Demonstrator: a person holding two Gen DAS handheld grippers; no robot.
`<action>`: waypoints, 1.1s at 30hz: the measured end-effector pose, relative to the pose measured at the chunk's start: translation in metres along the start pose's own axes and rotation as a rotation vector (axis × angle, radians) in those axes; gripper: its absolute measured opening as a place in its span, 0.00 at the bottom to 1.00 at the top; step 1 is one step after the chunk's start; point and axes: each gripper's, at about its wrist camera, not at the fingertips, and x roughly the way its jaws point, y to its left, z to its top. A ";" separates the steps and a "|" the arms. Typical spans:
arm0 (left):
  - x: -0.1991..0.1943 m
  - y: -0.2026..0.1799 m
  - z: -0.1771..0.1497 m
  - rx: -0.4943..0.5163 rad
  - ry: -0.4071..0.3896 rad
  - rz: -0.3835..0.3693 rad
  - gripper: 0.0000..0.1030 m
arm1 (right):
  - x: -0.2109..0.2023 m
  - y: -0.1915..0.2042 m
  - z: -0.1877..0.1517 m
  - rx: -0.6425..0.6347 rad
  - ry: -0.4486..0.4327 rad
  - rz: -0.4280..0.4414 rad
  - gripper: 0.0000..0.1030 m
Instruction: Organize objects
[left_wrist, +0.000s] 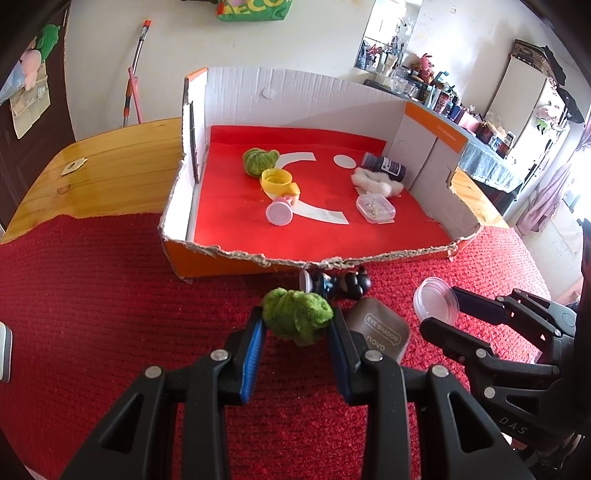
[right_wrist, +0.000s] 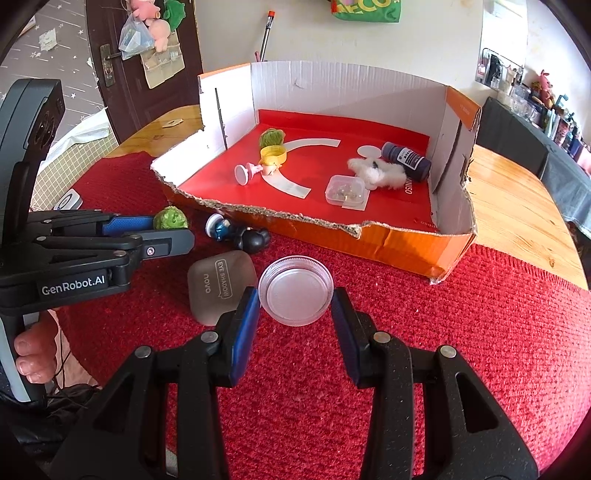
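Note:
My left gripper (left_wrist: 296, 320) is shut on a fuzzy green scrunchie (left_wrist: 297, 312), held just above the red cloth. My right gripper (right_wrist: 296, 301) is shut on a round clear plastic lid (right_wrist: 295, 294), also seen in the left wrist view (left_wrist: 436, 301). An open cardboard box (left_wrist: 314, 261) with a red lining stands ahead of both. Inside lie a second green scrunchie (left_wrist: 259, 159), a yellow cap (left_wrist: 277, 182), a pink figurine (left_wrist: 279, 212), a clear small case (left_wrist: 375, 207), white fluff (left_wrist: 375, 181) and a dark bottle (left_wrist: 384, 166).
A grey eye shadow case (right_wrist: 221, 286) lies on the red cloth (right_wrist: 480, 332) between the grippers. A small black and blue figure (right_wrist: 240, 232) lies against the box's torn front wall. A person's fingers (right_wrist: 31, 354) hold the left handle. Wooden table (right_wrist: 517, 192) extends right.

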 end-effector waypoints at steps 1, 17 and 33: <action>0.000 0.000 -0.001 0.000 0.001 -0.001 0.34 | 0.000 0.000 0.000 0.000 0.000 0.000 0.38; -0.014 -0.005 0.001 0.014 -0.030 -0.014 0.34 | -0.018 0.007 0.001 -0.012 -0.035 -0.001 0.38; -0.020 -0.008 0.016 0.027 -0.060 -0.011 0.34 | -0.035 0.010 0.016 -0.026 -0.084 0.030 0.38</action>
